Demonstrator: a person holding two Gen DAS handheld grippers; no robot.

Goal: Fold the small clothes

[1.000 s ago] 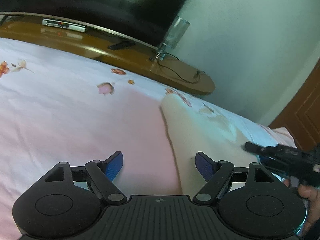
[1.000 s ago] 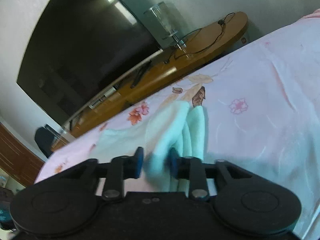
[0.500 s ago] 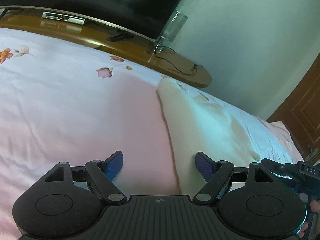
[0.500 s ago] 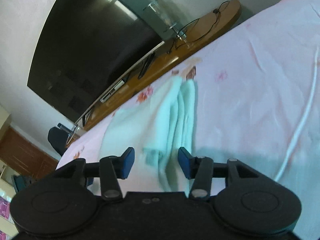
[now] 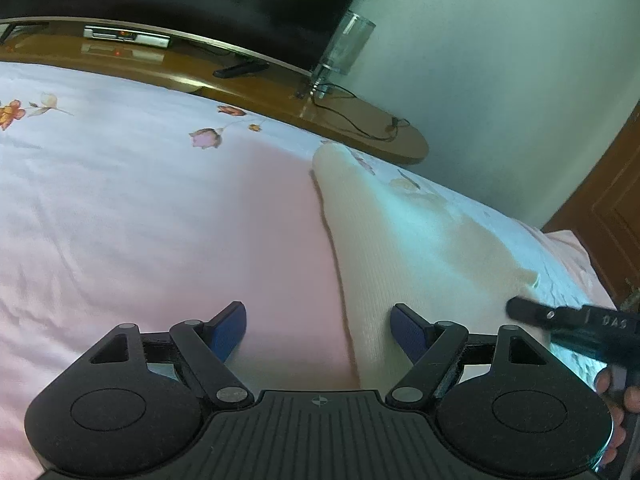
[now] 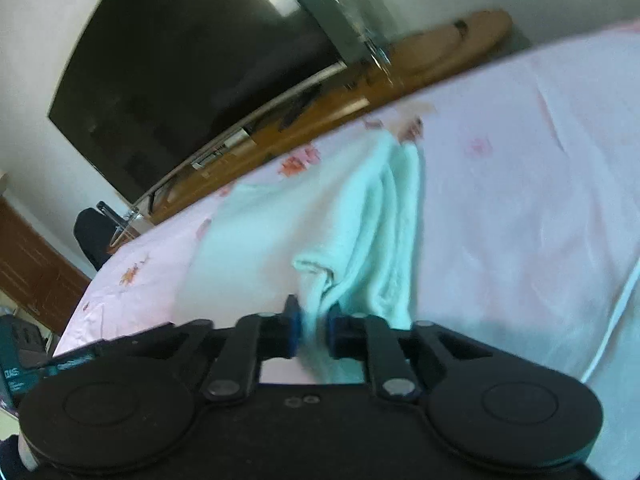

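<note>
A pale cream garment (image 5: 404,248) lies stretched out on the pink floral bedsheet (image 5: 140,208); it looks pale mint in the right wrist view (image 6: 360,232), bunched in long folds. My left gripper (image 5: 319,326) is open and empty, low over the sheet, with the garment's left edge between its blue pads. My right gripper (image 6: 313,322) is shut on a near fold of the garment. The right gripper's tip also shows in the left wrist view (image 5: 568,320) at the garment's right corner.
A wooden TV bench (image 5: 280,92) runs along the bed's far side, with a large dark TV (image 6: 192,76), a set-top box (image 5: 126,36), a remote (image 5: 240,69), a glass vase (image 5: 344,52) and a cable (image 5: 360,120). A wooden door (image 5: 608,208) stands at right.
My right gripper opened half a second ago and has now shut on a fold of the garment nearer its end. The left gripper stayed open and barely moved.
</note>
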